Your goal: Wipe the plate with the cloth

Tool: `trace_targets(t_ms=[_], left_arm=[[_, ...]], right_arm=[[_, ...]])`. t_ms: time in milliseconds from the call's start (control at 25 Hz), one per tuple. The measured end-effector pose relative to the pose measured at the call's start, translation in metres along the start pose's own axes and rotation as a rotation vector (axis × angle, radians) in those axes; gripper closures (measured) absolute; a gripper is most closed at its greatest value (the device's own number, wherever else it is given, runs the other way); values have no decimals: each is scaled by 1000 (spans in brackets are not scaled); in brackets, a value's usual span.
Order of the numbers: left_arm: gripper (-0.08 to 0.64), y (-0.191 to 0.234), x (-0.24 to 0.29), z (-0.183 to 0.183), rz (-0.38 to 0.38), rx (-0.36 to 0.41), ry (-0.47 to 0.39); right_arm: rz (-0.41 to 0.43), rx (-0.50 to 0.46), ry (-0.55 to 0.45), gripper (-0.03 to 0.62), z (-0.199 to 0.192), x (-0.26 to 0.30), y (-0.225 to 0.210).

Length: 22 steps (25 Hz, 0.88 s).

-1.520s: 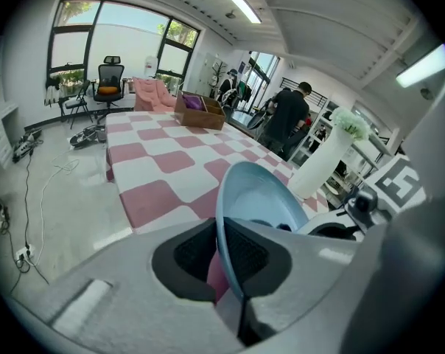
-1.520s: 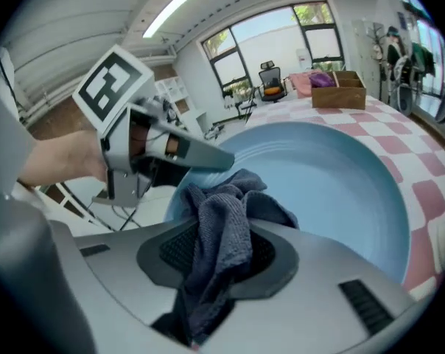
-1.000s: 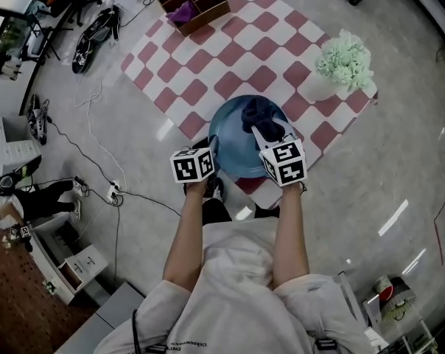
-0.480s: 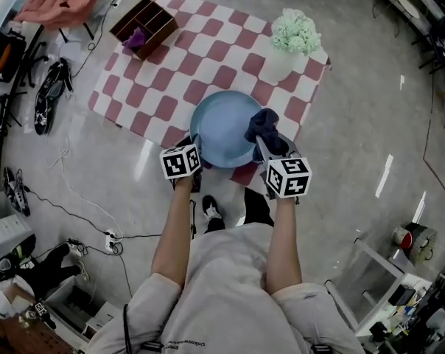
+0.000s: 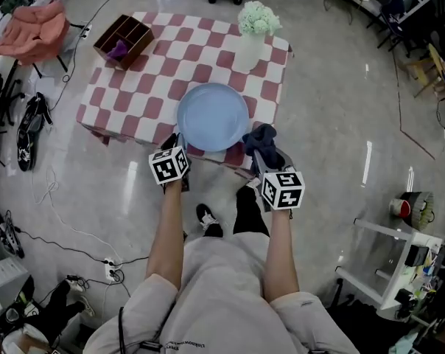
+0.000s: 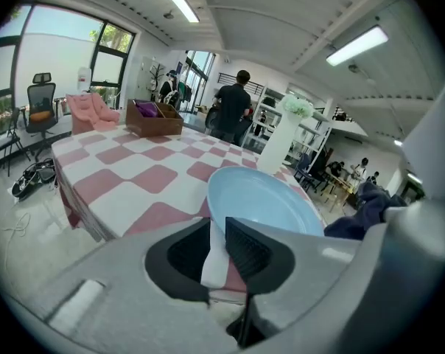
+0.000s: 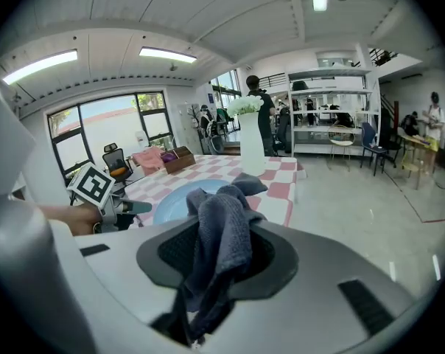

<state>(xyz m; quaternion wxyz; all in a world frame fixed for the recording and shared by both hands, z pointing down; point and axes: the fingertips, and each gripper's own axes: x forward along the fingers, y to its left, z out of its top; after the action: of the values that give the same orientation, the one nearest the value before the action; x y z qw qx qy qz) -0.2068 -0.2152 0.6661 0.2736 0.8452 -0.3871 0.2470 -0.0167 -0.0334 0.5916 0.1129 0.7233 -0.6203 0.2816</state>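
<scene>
Your right hand-held gripper (image 5: 262, 155) pinches the dark cloth (image 5: 259, 136), jaws pressed onto a bunched fold. It has pulled back: a second ago the cloth sat on the plate (image 5: 213, 116). Now the cloth hangs at the counter's (image 5: 145, 87) near edge, just right of the plate and off it. Your left hand-held gripper (image 5: 175, 141) has backed off too, from the plate's near-left rim to the near edge. Its jaws are slightly spread and look empty, with only checked counter showing through the gap. The plate lies bare, nearer the near edge than the far one. My read: wipe pass finished, or a pause between strokes. The vase (image 5: 252, 43) stands by the far right corner and the wooden box (image 5: 123, 39) by the far left.
</scene>
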Motion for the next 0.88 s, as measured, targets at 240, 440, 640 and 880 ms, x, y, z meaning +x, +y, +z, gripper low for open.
trace_targets(t_ms=[240,440,640,880], left_arm=[[498,-21,-50,-12,-35,48,-52],[506,-62,-91,-7,-70,114,-116],[549,-102,-129,-15,-102,141,-168],[549,-123,-161,-13,-94,154,-218]], right_arm=[[50,-46,33,468,-14,-14,30],[127,-105,81,468,-19,-19,47],[176,-128,80,469,-27,-36,53],[223,-157,83,471,-39,-57,55]])
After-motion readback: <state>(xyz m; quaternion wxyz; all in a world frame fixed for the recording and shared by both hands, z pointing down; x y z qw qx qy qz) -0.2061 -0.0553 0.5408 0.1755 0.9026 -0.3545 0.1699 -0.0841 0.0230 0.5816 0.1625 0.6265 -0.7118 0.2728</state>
